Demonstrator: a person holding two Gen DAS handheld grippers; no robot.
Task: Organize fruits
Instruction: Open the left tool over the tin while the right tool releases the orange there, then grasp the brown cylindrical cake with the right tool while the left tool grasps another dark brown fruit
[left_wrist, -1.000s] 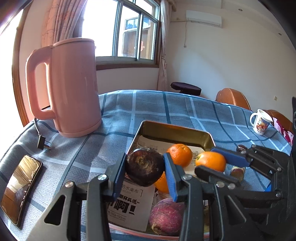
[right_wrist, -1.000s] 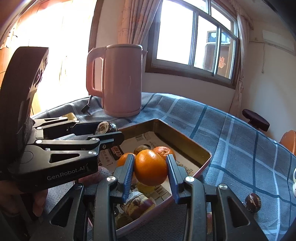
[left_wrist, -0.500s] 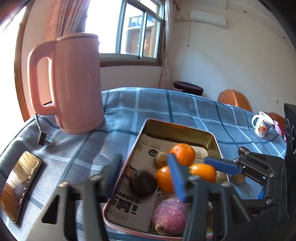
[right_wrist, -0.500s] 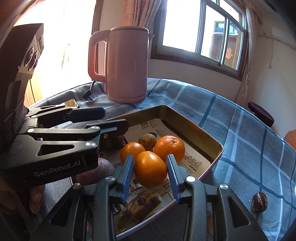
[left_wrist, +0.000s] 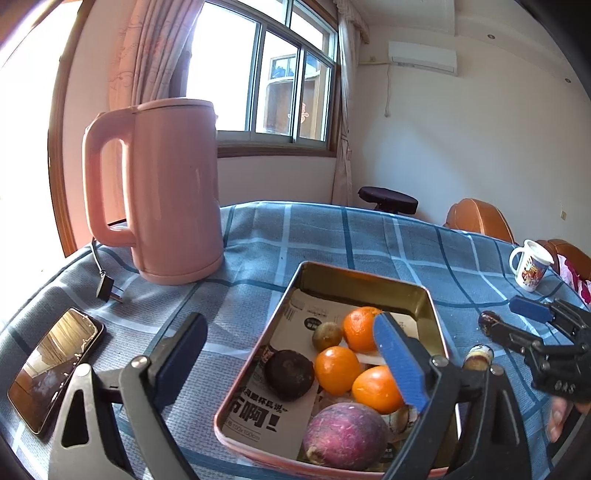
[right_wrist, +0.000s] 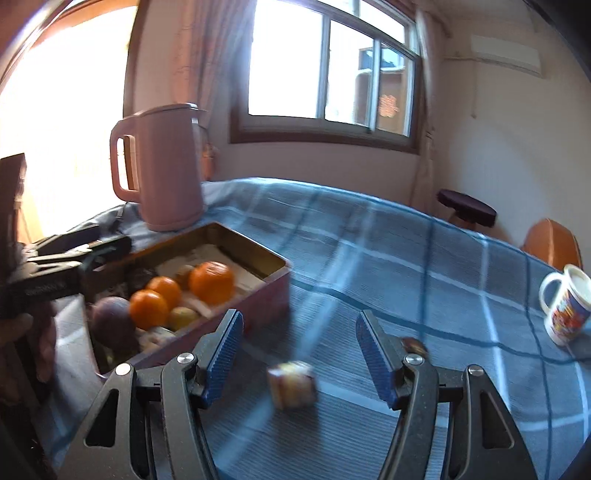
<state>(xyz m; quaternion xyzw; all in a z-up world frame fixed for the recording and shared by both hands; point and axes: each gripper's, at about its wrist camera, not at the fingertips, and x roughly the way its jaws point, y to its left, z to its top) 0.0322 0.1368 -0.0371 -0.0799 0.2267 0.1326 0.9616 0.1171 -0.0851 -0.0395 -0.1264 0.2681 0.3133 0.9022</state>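
A metal tray (left_wrist: 364, 275) lined with printed paper holds three oranges (left_wrist: 336, 369), a dark round fruit (left_wrist: 290, 374), a purple fruit (left_wrist: 343, 435) and a small brown fruit (left_wrist: 327, 335). My left gripper (left_wrist: 288, 321) hovers over the tray's near left part. Its jaws are opening wide, with nothing between the pads. My right gripper (right_wrist: 298, 321) is to the right of the tray (right_wrist: 258, 258), over the cloth, jaws opening. A small pale piece (right_wrist: 291, 384) lies on the cloth below its fingers, untouched. A dark chestnut-like thing (right_wrist: 413, 345) lies beside the right finger.
A pink kettle (left_wrist: 166, 206) stands at the back left, its plug (left_wrist: 109, 291) on the cloth. A phone (left_wrist: 55, 369) lies at the near left. A printed mug (right_wrist: 565, 306) is at the far right. Orange chairs and a dark stool stand beyond the checked tablecloth.
My left gripper let the dark fruit drop into the tray and spread its jaws. My right gripper released its orange into the tray and swung right, off the tray, over the cloth.
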